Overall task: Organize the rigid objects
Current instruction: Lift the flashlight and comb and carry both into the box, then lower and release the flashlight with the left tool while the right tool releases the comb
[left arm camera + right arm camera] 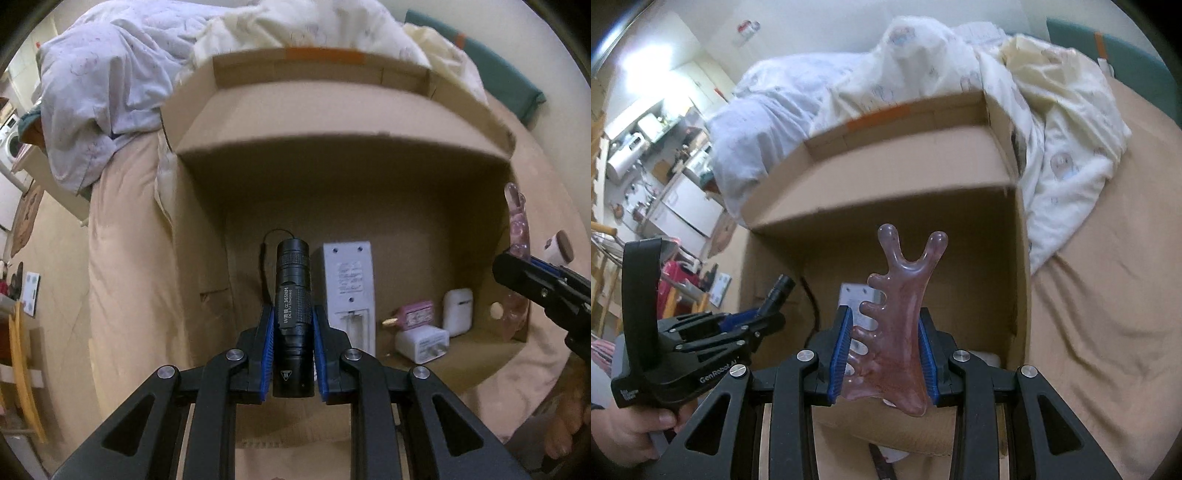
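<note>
Gripping a knurled black metal flashlight (293,321) over the cardboard box (343,155), the left gripper (293,328) is clamping narrowly while the right gripper (884,354) is pinching a glossy translucent pink pronged massage tool (897,325), its base cut off.

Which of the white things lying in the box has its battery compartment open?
The long white remote, lying back-up beside the held flashlight. Its lower end shows an uncovered battery slot; the earbud case and plug adapter are smaller, without one.
</note>
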Motion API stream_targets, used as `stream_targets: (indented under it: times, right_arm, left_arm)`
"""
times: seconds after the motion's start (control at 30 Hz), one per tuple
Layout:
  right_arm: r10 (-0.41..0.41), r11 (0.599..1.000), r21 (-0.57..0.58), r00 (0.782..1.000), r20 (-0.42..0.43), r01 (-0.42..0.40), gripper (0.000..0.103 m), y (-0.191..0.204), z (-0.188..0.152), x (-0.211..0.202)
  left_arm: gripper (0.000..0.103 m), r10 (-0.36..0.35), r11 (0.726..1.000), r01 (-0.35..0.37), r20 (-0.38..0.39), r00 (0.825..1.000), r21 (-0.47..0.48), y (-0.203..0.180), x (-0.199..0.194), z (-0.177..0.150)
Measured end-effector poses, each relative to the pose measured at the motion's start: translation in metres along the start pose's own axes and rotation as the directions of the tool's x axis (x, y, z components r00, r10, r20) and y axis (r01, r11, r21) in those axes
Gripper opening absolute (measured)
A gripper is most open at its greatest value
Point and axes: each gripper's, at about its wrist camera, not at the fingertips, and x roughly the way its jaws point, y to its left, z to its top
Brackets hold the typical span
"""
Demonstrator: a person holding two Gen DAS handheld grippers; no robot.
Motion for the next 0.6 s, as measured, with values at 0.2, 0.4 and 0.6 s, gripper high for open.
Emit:
stream_targets:
  times: [0.2, 0.4, 0.6]
  right_arm:
    - [-0.04, 0.999, -0.001, 0.996, -0.081, 0.04, 0.036, -0.001, -0.01, 0.022]
    - [-0.07, 0.998, -0.008, 0.989, -0.133, 0.069, 0.036, -0.001, -0.018, 0.036]
    - [-0.09, 0.996, -0.004, 0.98, -0.175, 0.091, 0.036, -0.003, -0.021, 0.043]
  left_arm:
    - [0.017, 0.004, 1.0, -0.004, -0.037, 0.999, 0.005, -0.005, 0.014, -0.006]
    - [0.017, 0.022, 1.0, -0.021, -0.054, 0.998, 0.021, -0.007, 0.024, -0.011]
    - [0.017, 0.039, 0.999, -0.039, -0.071, 0.997, 0.011, -0.003, 0.031, -0.011]
